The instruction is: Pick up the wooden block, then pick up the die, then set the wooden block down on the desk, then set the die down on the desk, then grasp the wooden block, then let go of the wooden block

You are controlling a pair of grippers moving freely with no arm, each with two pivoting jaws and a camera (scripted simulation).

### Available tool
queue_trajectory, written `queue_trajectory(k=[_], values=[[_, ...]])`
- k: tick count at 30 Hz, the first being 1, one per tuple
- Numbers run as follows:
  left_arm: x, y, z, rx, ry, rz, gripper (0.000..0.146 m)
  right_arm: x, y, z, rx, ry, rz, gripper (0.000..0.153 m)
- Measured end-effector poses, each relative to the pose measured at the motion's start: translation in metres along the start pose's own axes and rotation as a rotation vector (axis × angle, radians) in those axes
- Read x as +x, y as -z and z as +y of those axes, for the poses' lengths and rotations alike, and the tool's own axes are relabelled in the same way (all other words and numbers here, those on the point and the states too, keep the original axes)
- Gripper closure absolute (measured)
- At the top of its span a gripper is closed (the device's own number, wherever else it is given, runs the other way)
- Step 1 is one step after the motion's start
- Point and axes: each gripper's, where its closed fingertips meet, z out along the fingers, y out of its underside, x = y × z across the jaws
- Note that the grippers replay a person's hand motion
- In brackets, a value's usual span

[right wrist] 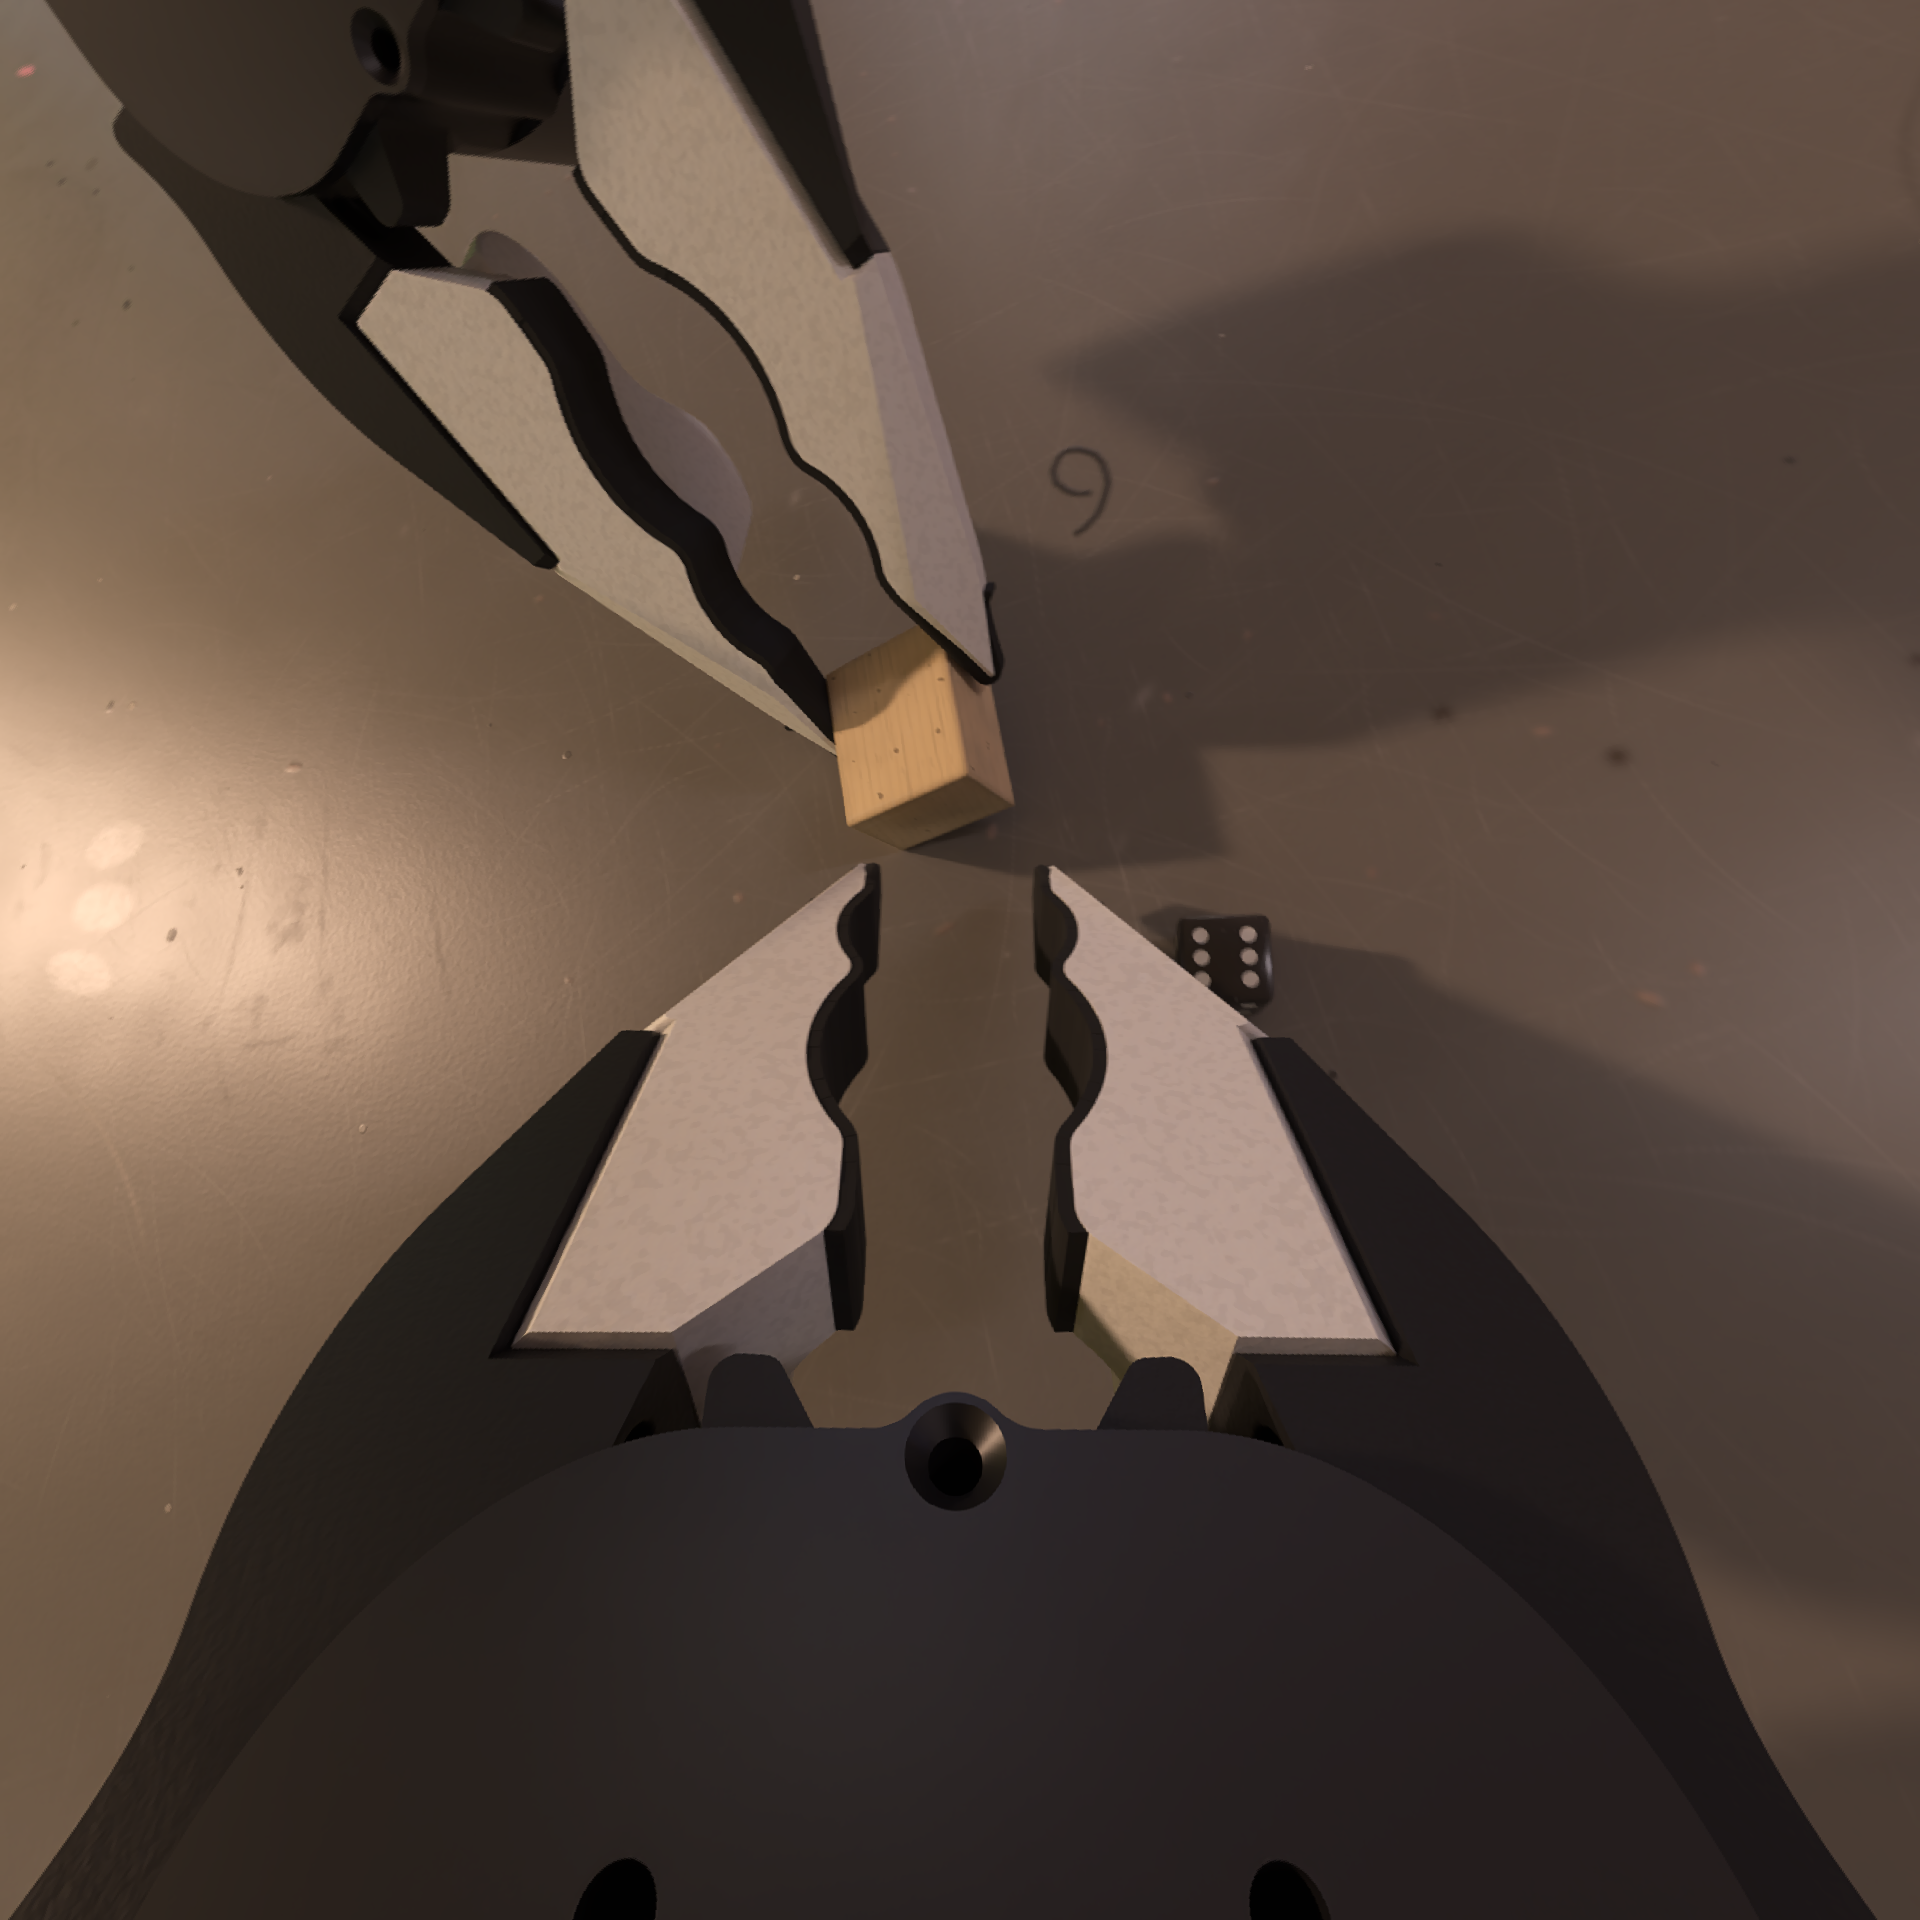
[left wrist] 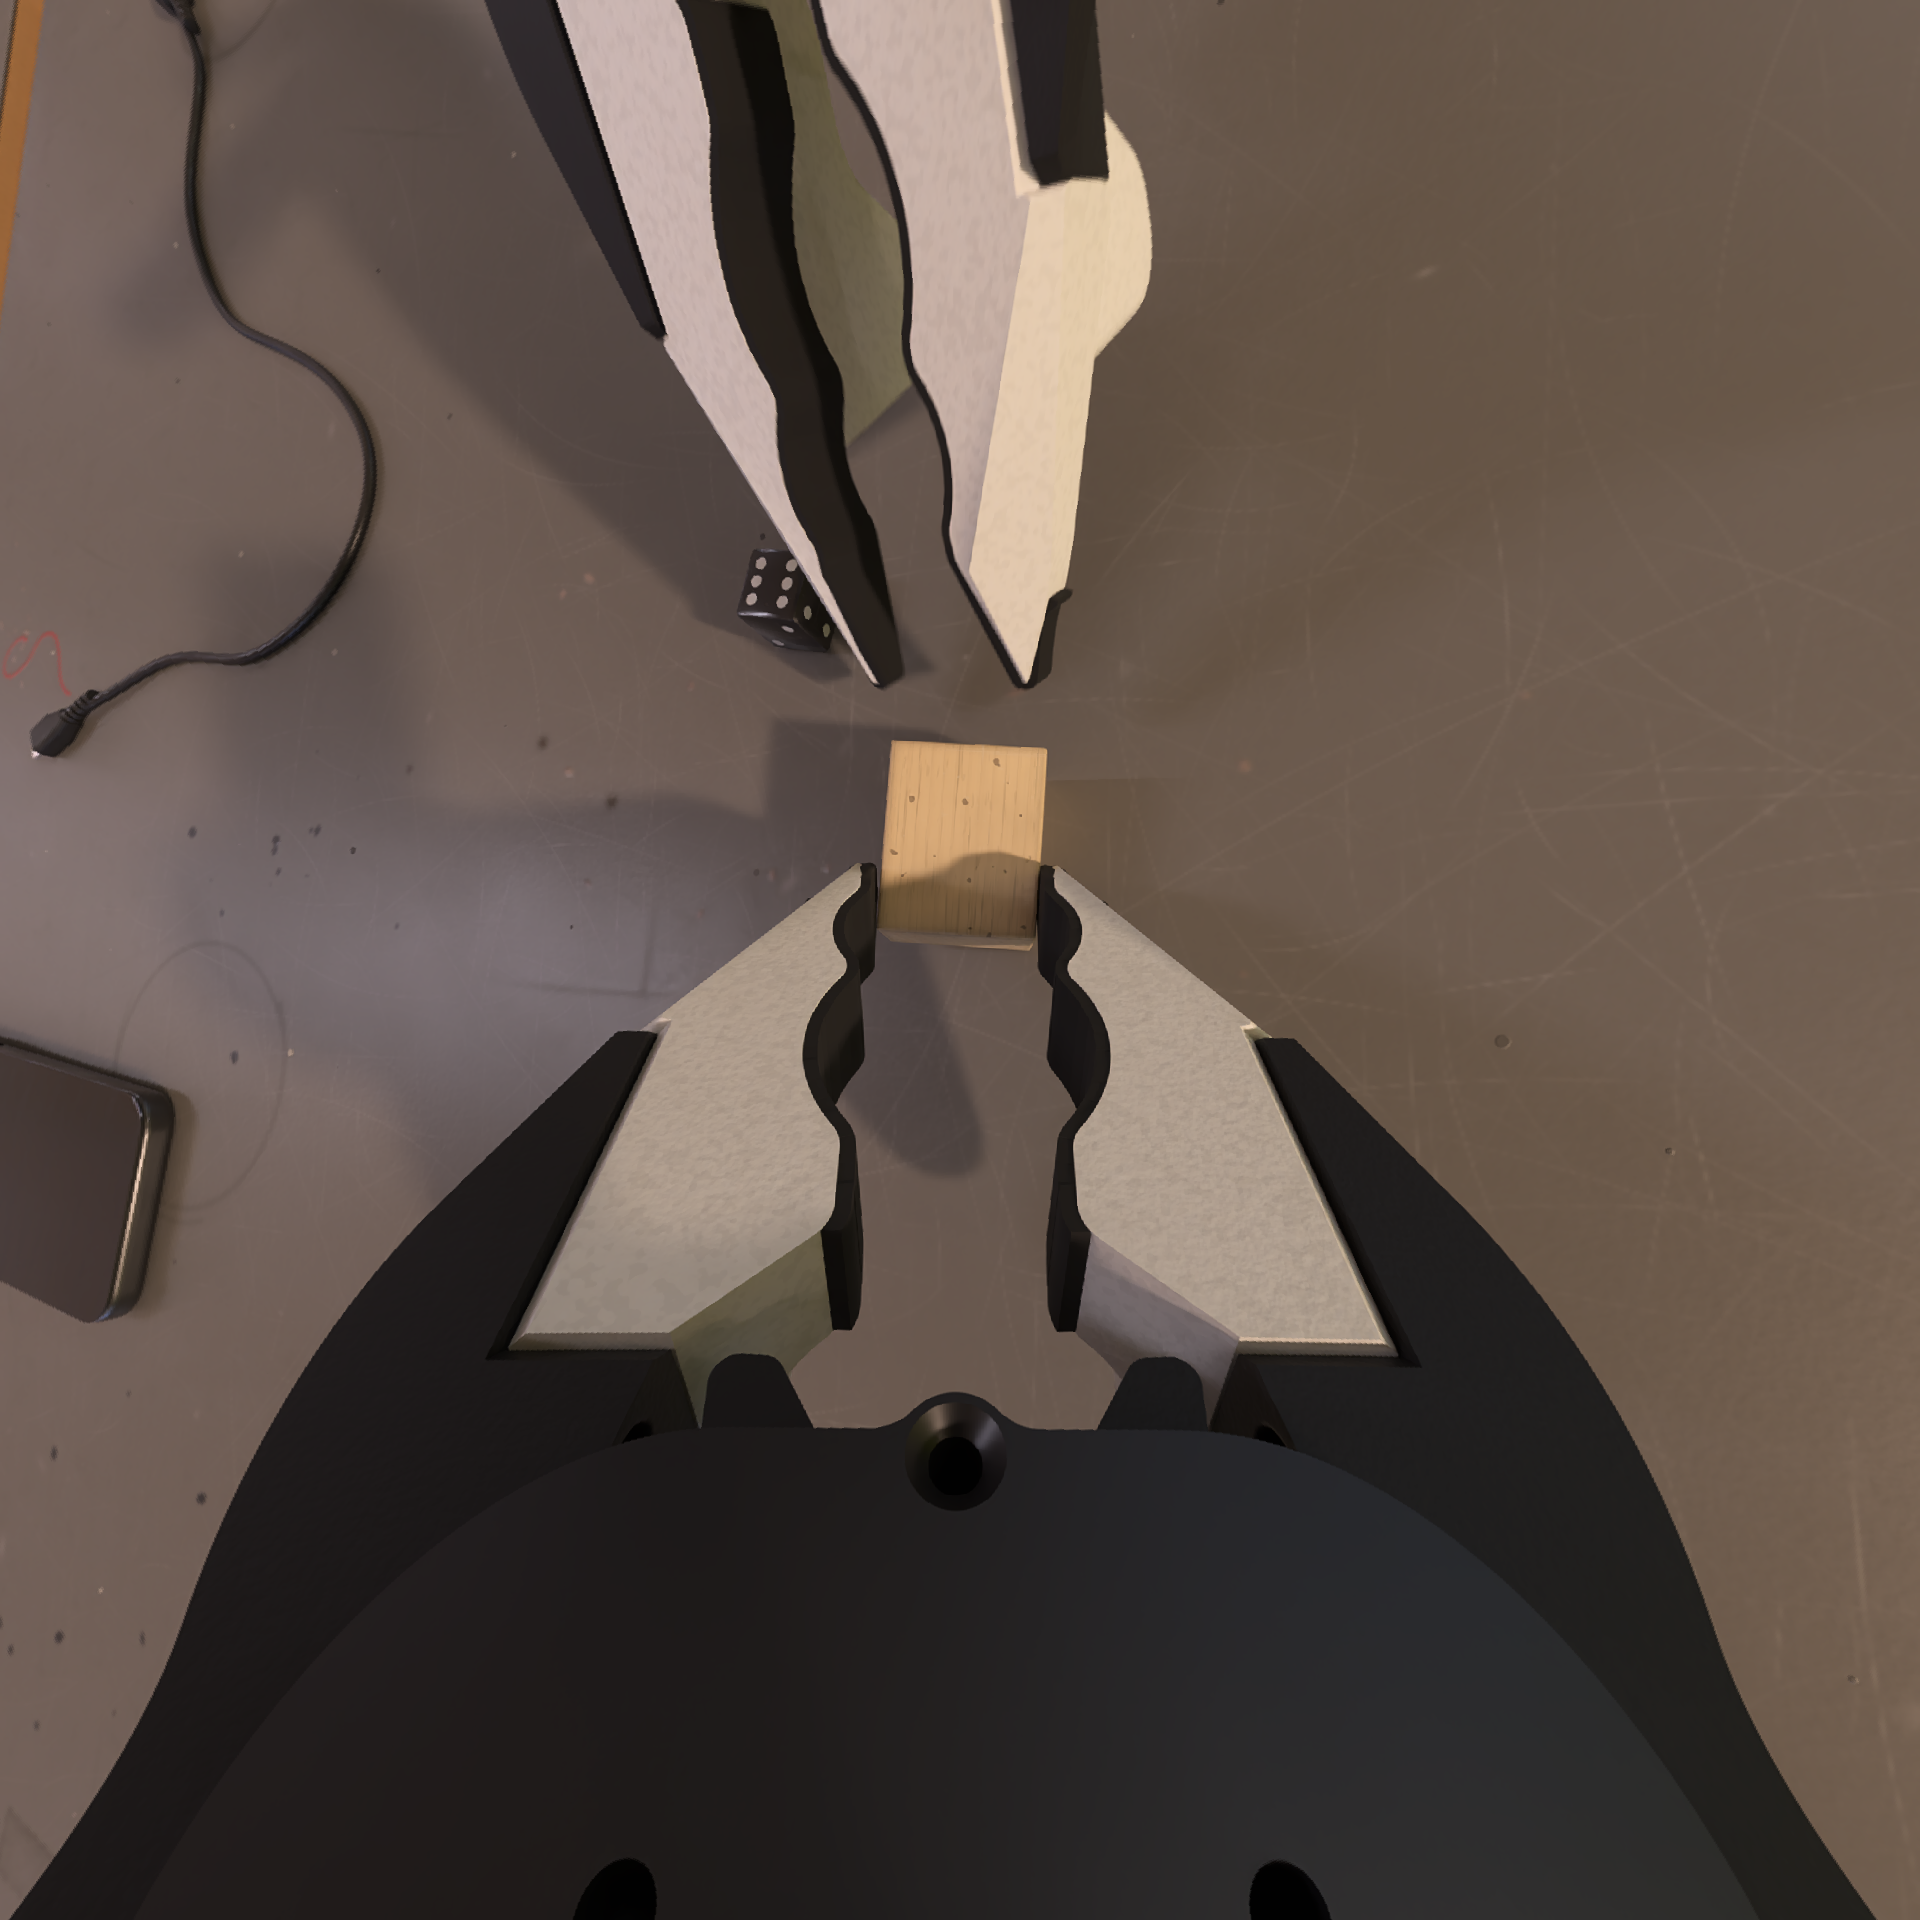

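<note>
A light wooden block (left wrist: 961,821) sits between the fingertips of my left gripper (left wrist: 954,883), which is shut on its near end. The block is at or just above the grey-brown desk (left wrist: 1455,727). The right wrist view shows the same grip, with the left gripper (right wrist: 909,701) coming from the upper left onto the block (right wrist: 914,758). My right gripper (right wrist: 956,873) is open and empty, its tips just short of the block. A black die (right wrist: 1231,956) with white dots lies on the desk beside its right finger. In the left wrist view, the die (left wrist: 781,603) lies left of the right gripper (left wrist: 956,681).
A black cable (left wrist: 291,364) snakes across the desk at the far left, ending in a plug. A dark phone (left wrist: 73,1174) lies at the left edge. An orange strip (left wrist: 10,156) runs along the top left. A small pen mark (right wrist: 1081,488) is on the desk.
</note>
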Motion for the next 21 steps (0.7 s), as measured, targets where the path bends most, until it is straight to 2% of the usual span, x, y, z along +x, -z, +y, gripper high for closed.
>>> queue_trajectory(k=[2, 5, 7, 8, 11, 14, 21], values=[[0.000, 0.000, 0.000, -0.003, 0.000, -0.001, 0.115, -0.002, -0.004, -0.001, -0.012, 0.018, -0.015, 0.133], [-0.001, 0.001, 0.001, -0.005, -0.001, -0.008, 0.116, -0.001, -0.006, -0.002, -0.014, 0.043, -0.002, 0.136], [-0.002, 0.001, 0.004, -0.014, 0.015, 0.000, 0.116, 0.001, -0.005, -0.006, 0.006, 0.068, 0.025, 0.139], [-0.002, 0.001, 0.005, -0.014, 0.030, 0.010, 0.116, 0.002, -0.004, -0.008, 0.021, 0.091, 0.044, 0.146], [-0.002, 0.002, 0.008, -0.001, 0.086, 0.042, 0.115, 0.005, -0.004, -0.009, 0.010, 0.175, 0.105, 0.149], [-0.002, 0.003, 0.010, 0.013, 0.164, 0.093, 0.088, 0.007, -0.007, -0.006, -0.021, 0.206, 0.141, 0.149], [-0.006, 0.005, 0.009, 0.062, 0.374, 0.199, 0.077, 0.013, -0.007, -0.015, 0.014, 0.363, 0.259, 0.150]])
